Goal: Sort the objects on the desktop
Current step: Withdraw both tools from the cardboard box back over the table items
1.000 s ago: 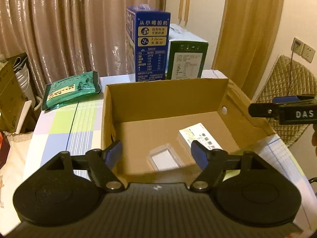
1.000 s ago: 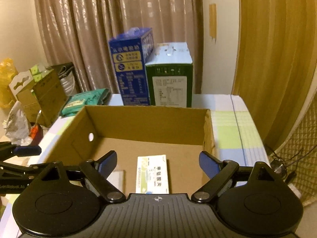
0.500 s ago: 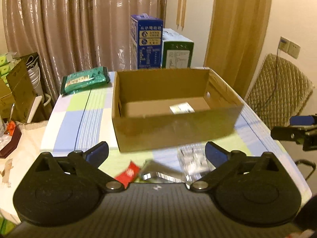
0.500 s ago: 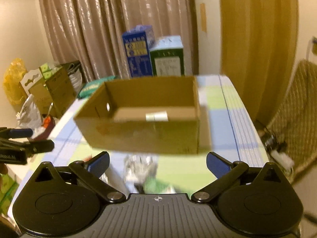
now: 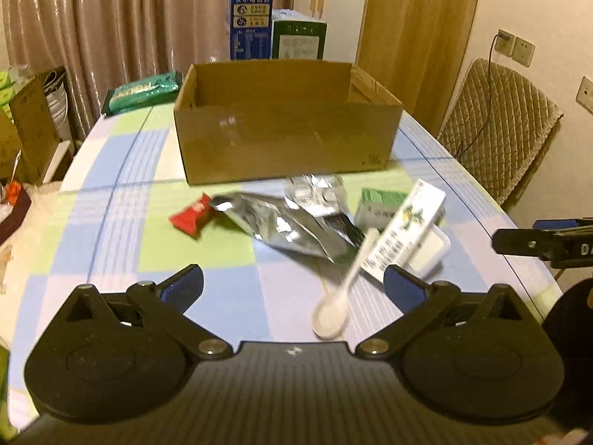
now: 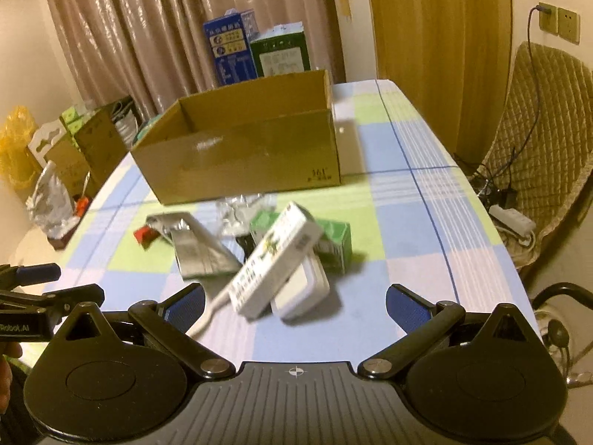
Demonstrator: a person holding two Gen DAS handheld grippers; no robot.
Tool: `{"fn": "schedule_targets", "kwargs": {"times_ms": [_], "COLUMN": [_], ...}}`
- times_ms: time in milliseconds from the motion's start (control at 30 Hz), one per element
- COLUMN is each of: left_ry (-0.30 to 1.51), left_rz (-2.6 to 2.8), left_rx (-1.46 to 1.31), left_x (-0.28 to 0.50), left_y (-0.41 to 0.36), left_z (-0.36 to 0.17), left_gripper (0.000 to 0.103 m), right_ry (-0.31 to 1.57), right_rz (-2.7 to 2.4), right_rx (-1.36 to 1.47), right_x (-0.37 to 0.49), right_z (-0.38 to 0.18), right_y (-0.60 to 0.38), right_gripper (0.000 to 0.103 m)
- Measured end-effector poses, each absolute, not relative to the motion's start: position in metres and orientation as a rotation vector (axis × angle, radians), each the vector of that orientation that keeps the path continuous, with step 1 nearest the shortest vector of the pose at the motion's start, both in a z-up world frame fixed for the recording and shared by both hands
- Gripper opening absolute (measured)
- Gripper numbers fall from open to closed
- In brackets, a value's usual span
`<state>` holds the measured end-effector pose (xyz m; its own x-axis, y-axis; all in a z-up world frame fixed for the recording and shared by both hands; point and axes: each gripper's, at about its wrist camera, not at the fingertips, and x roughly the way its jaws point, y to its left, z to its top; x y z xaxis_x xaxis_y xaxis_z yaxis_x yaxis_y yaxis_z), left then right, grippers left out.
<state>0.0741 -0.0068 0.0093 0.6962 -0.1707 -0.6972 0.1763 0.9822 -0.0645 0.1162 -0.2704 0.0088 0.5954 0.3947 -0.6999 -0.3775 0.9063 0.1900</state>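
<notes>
An open cardboard box [image 5: 285, 137] [image 6: 244, 155] stands mid-table. In front of it lies a loose pile: a red packet [image 5: 192, 217] [image 6: 145, 235], a silver foil pouch [image 5: 289, 230] [image 6: 202, 248], a clear blister pack [image 5: 315, 193], a green box [image 5: 381, 207] [image 6: 333, 239], a long white box [image 5: 404, 233] [image 6: 276, 263] resting on a flat white case [image 6: 302, 289], and a white plastic spoon [image 5: 341, 289]. My left gripper [image 5: 292, 285] is open and empty, short of the pile. My right gripper [image 6: 294, 302] is open and empty, just before the white box.
A blue carton [image 5: 249, 22] and a green carton [image 5: 298, 39] stand behind the box, with a green bag [image 5: 144, 91] at the back left. A quilted chair [image 5: 496, 129] stands right of the table. Cardboard boxes [image 6: 92, 144] sit on the floor at left.
Both grippers have pulled back from over the box toward the table's near edge and dropped lower. The pile in front of the box has come into view.
</notes>
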Motion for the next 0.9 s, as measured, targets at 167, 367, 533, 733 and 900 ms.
{"fn": "schedule_targets", "kwargs": {"times_ms": [167, 367, 533, 733, 900], "left_ry": [0.800, 0.818, 0.821, 0.817, 0.826], "left_rz": [-0.214, -0.238, -0.250, -0.353, -0.430], "left_rx": [0.012, 0.061, 0.092, 0.189, 0.259], "left_x": [0.062, 0.065, 0.073, 0.085, 0.097], "left_y": [-0.020, -0.024, -0.019, -0.028, -0.036], "left_z": [-0.005, -0.020, -0.029, -0.050, -0.069], "left_gripper": [0.101, 0.101, 0.101, 0.095, 0.085], "right_ry": [0.856, 0.857, 0.817, 0.798, 0.811], "right_rz": [0.440, 0.427, 0.438, 0.464, 0.488], "right_rx": [-0.012, -0.042, -0.170, -0.270, -0.299], "right_x": [0.108, 0.106, 0.101, 0.104, 0.114], "right_z": [-0.008, -0.018, -0.025, -0.045, -0.058], "right_y": [-0.272, -0.268, -0.255, -0.241, -0.233], "right_gripper": [0.101, 0.101, 0.101, 0.100, 0.085]}}
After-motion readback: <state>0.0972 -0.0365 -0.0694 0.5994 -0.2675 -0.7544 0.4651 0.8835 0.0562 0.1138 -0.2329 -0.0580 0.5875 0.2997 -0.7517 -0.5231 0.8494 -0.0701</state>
